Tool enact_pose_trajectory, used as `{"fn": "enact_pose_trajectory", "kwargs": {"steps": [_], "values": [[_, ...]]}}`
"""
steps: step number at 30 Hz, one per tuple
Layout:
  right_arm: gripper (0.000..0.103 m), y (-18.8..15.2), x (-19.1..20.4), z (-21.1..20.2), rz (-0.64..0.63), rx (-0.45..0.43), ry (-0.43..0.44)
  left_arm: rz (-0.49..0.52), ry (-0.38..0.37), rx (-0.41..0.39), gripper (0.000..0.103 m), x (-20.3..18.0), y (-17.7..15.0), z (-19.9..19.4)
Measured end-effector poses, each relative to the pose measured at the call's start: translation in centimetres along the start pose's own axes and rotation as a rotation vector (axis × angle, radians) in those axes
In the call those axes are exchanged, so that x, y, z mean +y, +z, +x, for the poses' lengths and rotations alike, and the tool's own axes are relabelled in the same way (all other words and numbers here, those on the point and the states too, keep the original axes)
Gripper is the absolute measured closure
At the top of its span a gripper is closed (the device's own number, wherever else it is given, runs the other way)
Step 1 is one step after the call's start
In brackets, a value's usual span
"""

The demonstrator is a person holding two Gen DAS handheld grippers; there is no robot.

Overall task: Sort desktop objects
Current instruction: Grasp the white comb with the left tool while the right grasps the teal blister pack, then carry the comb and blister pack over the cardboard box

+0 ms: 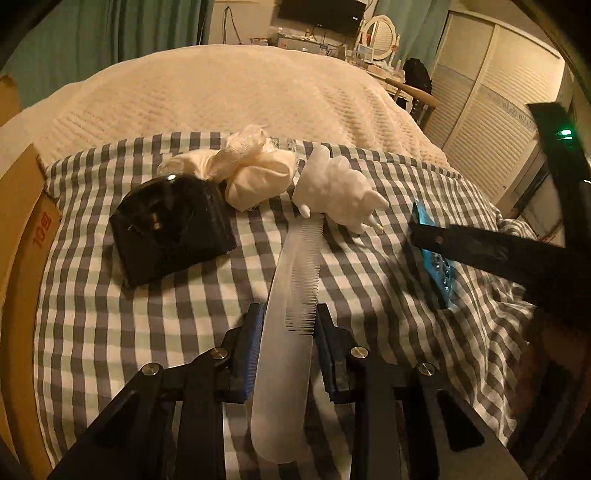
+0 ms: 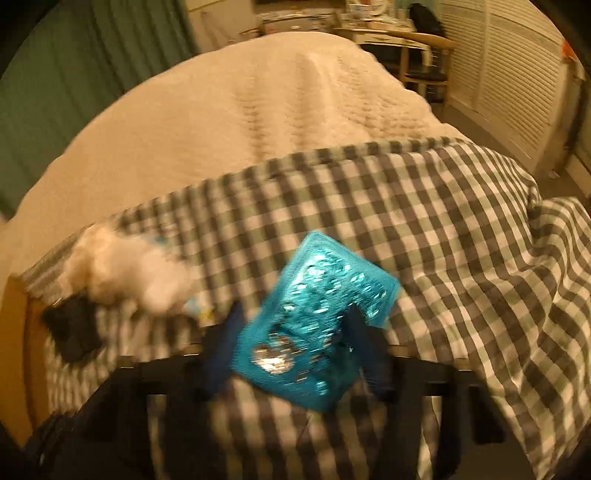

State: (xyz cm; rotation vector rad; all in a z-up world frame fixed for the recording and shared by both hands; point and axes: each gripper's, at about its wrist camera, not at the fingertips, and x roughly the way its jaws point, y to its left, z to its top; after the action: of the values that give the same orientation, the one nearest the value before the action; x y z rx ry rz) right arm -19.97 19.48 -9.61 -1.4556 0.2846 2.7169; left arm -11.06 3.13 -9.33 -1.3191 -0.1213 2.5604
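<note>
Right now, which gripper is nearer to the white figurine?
Left. The left gripper grips the comb, whose far tip reaches the white figurine. The right gripper, gripping the blue packet, is off to the figurine's right.

Cream bedspread [image 1: 229,96], green curtains [image 1: 110,33], perhaps louvred wardrobe doors [image 1: 491,110]

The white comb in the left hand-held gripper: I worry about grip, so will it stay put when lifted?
The white comb looks stiff: it juts forward unsupported without drooping. Its frosted, smooth sides may slip between the left hand-held gripper pads. It is thin and probably light, but gripped near one end, so it could pivot.
</note>
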Motion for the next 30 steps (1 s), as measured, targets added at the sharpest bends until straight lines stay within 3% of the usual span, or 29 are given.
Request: {"fn": "enact_pose_trajectory", "kwargs": {"steps": [2,4,8,9,11,14,18,23,30], "values": [[0.08,-0.4,0.8,-1.4,-0.065,0.008,0.003,-0.016,-0.011,0.012,0.076,0.4,-0.4,-0.6],[0.083,-0.9,1.1,-2.6,-0.102,0.015,-0.003,-0.037,-0.021,0.028,0.076,1.1,-0.7,-0.9],[0.084,-2.1,-0.6,-4.4,-0.048,0.039,0.027,-0.066,-0.01,0.035,0.076,1.9,-1.2,-1.6],[0.081,-2.6,-1.0,-4.8,-0.039,0.027,0.027,-0.073,-0.013,0.04,0.076,2.0,-1.2,-1.5],[0.058,-3.1,-2.0,-5.7,-0.018,0.004,0.021,-0.08,-0.017,0.054,0.076,2.2,-1.3,-1.2],[0.04,-3.3,-3.5,-5.4,0.017,0.002,0.025,-0.07,-0.017,0.054,0.076,1.9,-1.0,-0.4],[0.033,-3.3,-3.6,-3.7,0.001,0.002,0.061,-0.051,-0.018,0.046,0.076,1.7,-0.5,0.5],[0.034,-3.6,-3.0,-0.2,-0.018,0.024,0.058,-0.057,-0.032,0.035,0.077,1.6,0.2,1.1],[0.034,-4.3,-1.9,-4.3,-0.071,-0.054,0.051,-0.102,-0.096,0.031,0.077,1.8,-0.5,-1.7]]}}
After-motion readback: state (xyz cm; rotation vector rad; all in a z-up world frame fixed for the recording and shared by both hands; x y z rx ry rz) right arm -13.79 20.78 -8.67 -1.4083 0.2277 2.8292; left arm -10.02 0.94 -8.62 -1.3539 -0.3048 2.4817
